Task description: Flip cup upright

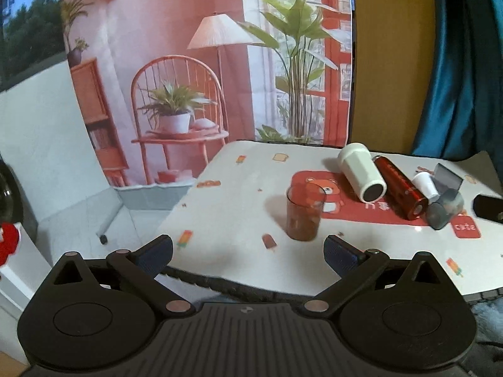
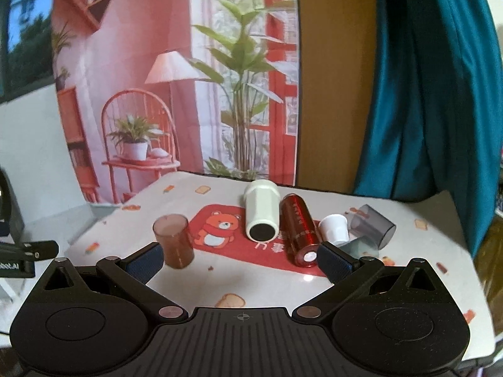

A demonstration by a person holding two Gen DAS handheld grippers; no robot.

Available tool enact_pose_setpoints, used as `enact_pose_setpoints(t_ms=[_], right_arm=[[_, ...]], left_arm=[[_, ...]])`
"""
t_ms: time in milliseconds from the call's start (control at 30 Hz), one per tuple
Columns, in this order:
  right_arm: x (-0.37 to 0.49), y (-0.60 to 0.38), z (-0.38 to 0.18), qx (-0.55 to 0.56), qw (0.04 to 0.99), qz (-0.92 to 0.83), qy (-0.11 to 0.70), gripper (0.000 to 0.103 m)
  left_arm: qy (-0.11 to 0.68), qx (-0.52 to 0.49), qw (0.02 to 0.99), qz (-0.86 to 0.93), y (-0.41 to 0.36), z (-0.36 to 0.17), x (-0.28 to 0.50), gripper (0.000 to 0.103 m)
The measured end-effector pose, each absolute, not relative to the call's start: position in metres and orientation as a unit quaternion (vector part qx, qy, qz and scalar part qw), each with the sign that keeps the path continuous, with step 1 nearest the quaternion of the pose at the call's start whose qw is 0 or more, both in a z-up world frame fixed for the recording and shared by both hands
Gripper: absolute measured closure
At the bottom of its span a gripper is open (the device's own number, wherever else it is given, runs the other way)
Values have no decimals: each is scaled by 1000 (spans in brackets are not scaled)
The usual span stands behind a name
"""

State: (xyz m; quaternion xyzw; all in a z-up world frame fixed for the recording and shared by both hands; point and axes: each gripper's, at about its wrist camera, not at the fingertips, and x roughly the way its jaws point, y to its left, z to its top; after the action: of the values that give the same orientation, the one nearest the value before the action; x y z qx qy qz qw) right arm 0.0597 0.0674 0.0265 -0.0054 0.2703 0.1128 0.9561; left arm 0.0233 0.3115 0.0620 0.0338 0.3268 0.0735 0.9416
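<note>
Brown translucent tumbler (image 1: pixel 304 213) stands upright on the desk (image 1: pixel 239 207), at twelve o'clock ahead of the left tool (image 1: pixel 248 253). Both tools gape empty. White cup (image 2: pixel 262 213) lies sideways; the right tool (image 2: pixel 240 259) should likely approach it next.

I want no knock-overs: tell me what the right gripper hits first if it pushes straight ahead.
Probably the white tumbler, lying on its side with its base toward the open right gripper. Depth is unclear; bare tablecloth comes first.
</note>
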Motion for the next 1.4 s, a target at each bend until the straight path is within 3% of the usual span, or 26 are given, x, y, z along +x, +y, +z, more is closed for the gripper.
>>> enact_pose_setpoints(t_ms=[300,1400], right_arm=[[45,70,16,-10,953,116,279,0],[55,71,5,-16,947,107,303,0]], left_arm=[[324,45,942,67,292,49,-7,0],[340,36,936,89,295,42,-5,0]])
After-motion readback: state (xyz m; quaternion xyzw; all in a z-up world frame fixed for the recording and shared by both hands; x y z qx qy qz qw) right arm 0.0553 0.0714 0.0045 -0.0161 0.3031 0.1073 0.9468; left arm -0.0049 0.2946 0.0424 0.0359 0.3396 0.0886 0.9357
